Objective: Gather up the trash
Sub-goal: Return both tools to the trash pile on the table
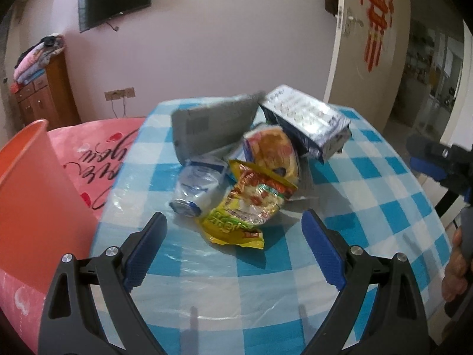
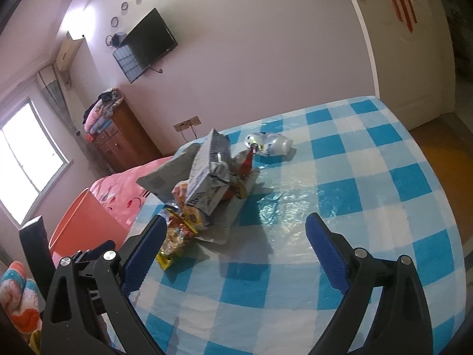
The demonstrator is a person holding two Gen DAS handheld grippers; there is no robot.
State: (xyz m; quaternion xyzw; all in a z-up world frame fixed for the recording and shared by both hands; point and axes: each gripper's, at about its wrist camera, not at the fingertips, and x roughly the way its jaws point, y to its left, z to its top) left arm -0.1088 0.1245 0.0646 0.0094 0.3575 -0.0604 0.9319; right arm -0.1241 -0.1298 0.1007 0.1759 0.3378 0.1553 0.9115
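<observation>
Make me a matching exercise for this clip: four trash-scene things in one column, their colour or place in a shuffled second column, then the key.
Things
1. bin
2. yellow packet
3. bottle
4. blue carton

Descriptions
A. orange, off the table's left edge
B. clear plastic, lying on its side
C. nearest trash to the open left gripper
D. propped at the far right of the pile, leaning

Pairs: 1-A, 2-C, 3-B, 4-D

Lilac wall (image 1: 221, 29), mounted TV (image 2: 147, 44), wooden dresser (image 2: 124, 142), bright window (image 2: 26, 162).
</observation>
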